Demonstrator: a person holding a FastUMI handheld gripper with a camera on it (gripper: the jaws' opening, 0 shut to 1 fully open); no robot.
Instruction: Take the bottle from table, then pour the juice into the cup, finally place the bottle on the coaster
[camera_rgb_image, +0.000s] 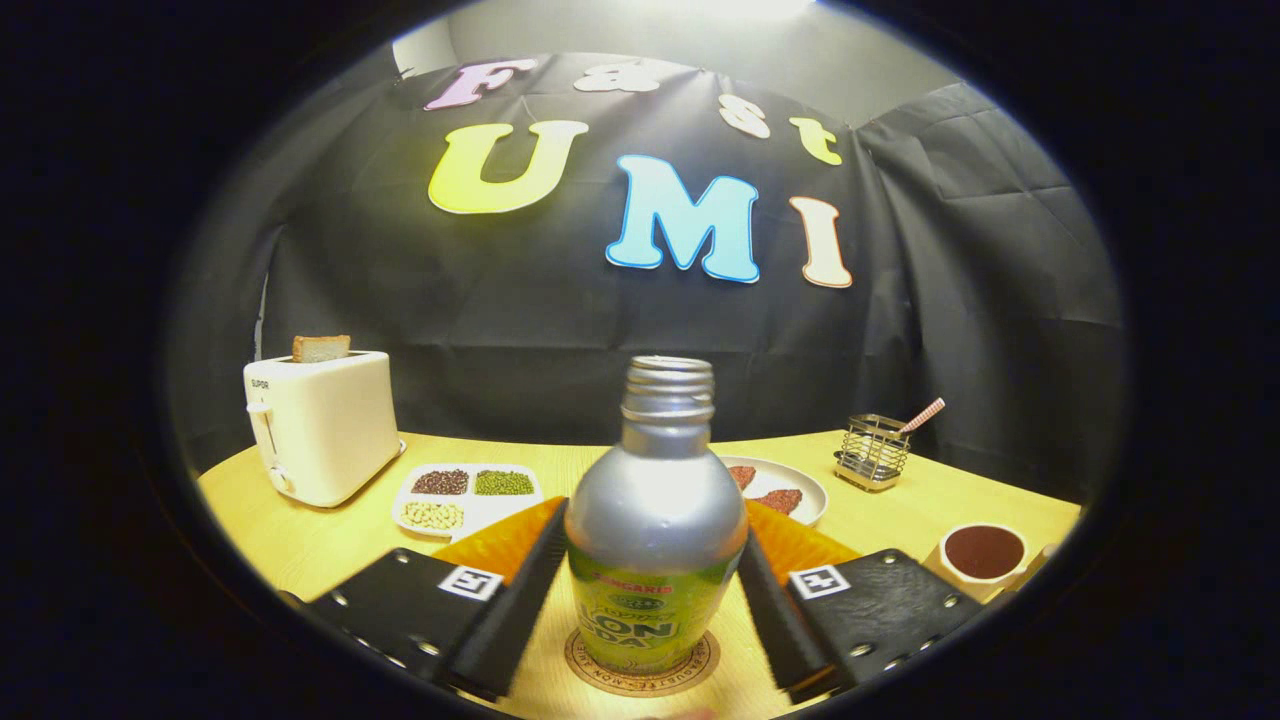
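Standing on the coaster (641, 668), the bottle (655, 540) sits between the gripper (652, 560) fingers, which pinch its sides, likely steadying it before release.

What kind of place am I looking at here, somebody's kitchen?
Probably a mock kitchen table in a demo booth, not a real kitchen. A toaster with bread, a tray of beans and a plate sit on a wooden table against black cloth. The jaws flank a bottle on a coaster.

Bottle (655, 530) hides most of coaster (640, 668); tongs (655, 580) contact w/ bottle unclear.
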